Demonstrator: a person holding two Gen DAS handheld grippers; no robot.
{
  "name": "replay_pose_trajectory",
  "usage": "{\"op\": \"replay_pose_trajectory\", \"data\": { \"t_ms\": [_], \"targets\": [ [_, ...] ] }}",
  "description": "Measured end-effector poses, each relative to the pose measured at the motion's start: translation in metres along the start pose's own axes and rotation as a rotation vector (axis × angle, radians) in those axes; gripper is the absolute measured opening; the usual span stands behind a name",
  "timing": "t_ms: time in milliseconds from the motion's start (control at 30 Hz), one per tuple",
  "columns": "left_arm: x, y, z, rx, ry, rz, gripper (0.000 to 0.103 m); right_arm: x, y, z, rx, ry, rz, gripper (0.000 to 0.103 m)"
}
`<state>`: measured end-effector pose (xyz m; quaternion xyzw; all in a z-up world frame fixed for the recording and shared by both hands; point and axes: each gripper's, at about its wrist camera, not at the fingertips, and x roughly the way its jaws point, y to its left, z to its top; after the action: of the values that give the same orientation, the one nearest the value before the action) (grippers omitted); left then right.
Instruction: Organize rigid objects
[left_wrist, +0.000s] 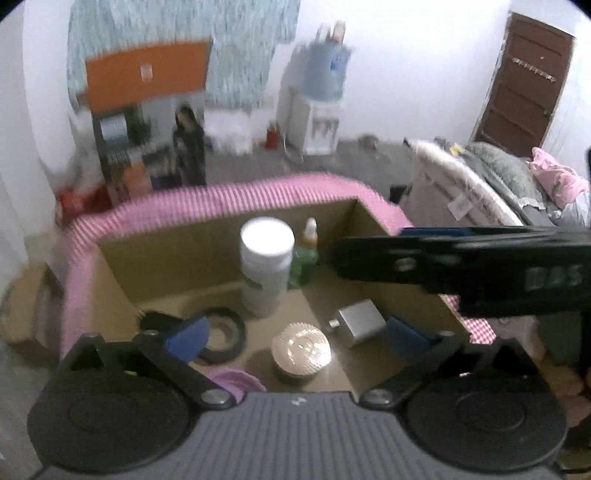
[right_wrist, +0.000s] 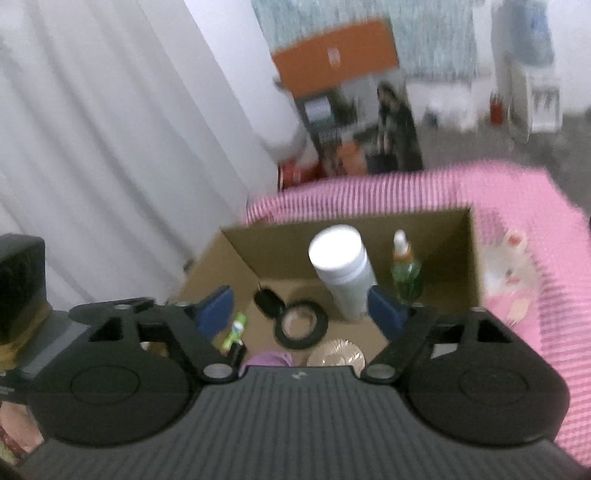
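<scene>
Open brown cardboard box (left_wrist: 177, 254) on pink-checked table (left_wrist: 229, 192): already holds tall white plastic bottle (left_wrist: 266, 266), green spray bottle (left_wrist: 306, 254) behind it, black tape ring (left_wrist: 221, 332), silver metal block (left_wrist: 358, 321), gold ribbed lid (left_wrist: 301, 347). Left gripper (left_wrist: 295, 332) and right gripper (right_wrist: 301, 308) hang above the box, jaws apart, empty. Sorting looks mostly done.

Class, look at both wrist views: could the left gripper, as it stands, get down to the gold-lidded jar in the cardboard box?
Probably yes. The left gripper is open and empty, the gold-lidded jar sits uncovered right between its fingers, and the box is open-topped.
</scene>
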<state>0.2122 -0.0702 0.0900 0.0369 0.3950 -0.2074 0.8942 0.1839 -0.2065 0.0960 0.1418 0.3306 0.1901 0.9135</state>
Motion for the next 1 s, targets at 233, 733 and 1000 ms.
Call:
{"op": "replay_pose_trajectory", "data": {
  "t_ms": [233,733,1000],
  "targets": [
    [-0.04,-0.012,-0.014,-0.003,-0.085,0.147,0.103,-0.076,0.036,-0.015,-0.093,-0.202,-0.115,0.102],
    [-0.056,-0.011,-0.043,-0.055,-0.079,0.319,0.103,-0.094,0.051,-0.071,-0.148,-0.203,-0.354,0.102],
    [-0.048,-0.002,-0.052,-0.083,-0.013,0.347,0.103,-0.057,0.015,-0.09,0.039,-0.053,-0.337,0.102]
  ]
}}
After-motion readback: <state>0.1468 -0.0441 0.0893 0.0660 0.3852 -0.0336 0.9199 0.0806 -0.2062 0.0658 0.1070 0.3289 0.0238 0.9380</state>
